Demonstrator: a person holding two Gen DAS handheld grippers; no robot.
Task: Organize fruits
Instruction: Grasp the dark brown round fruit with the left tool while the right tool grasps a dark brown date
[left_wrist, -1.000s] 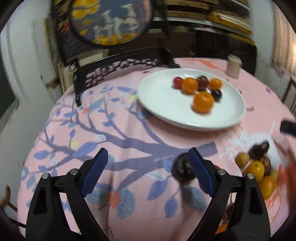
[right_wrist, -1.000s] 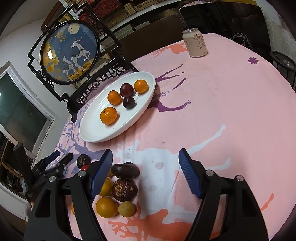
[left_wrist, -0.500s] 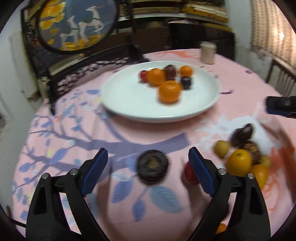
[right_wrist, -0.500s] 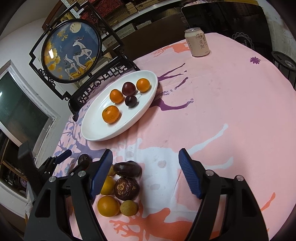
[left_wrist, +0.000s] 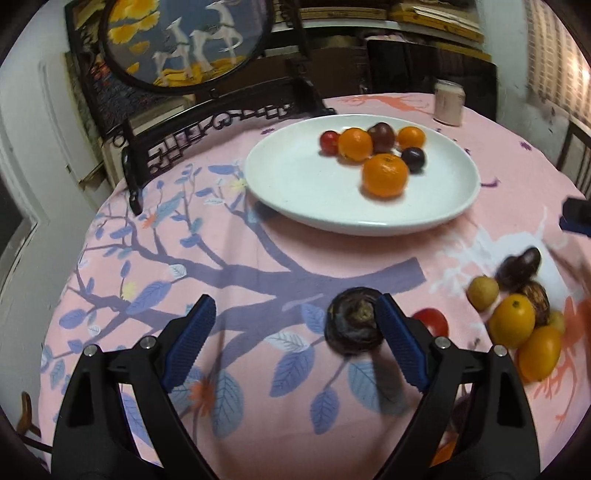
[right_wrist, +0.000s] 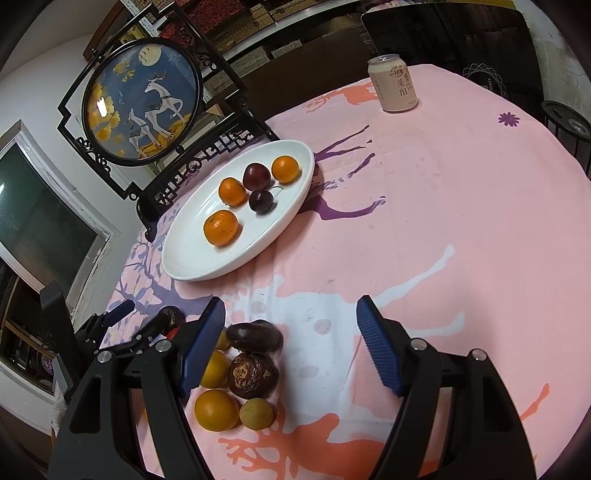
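Observation:
A white plate on the pink tablecloth holds several oranges, dark plums and a red fruit. My left gripper is open; a dark wrinkled passion fruit lies on the cloth just inside its right finger, with a red fruit beyond that finger. A heap of loose fruit lies to the right: oranges, yellow fruits, dark wrinkled ones. My right gripper is open and empty, its left finger beside the heap. The left gripper also shows in the right wrist view.
A pink drink can stands at the table's far side. A black-framed round deer screen stands behind the plate at the table's edge. A dark chair back is at the right.
My left gripper swung across the table; the passion fruit went from its right finger to mid-gap and back beside the right finger. The right gripper crept slightly forward.

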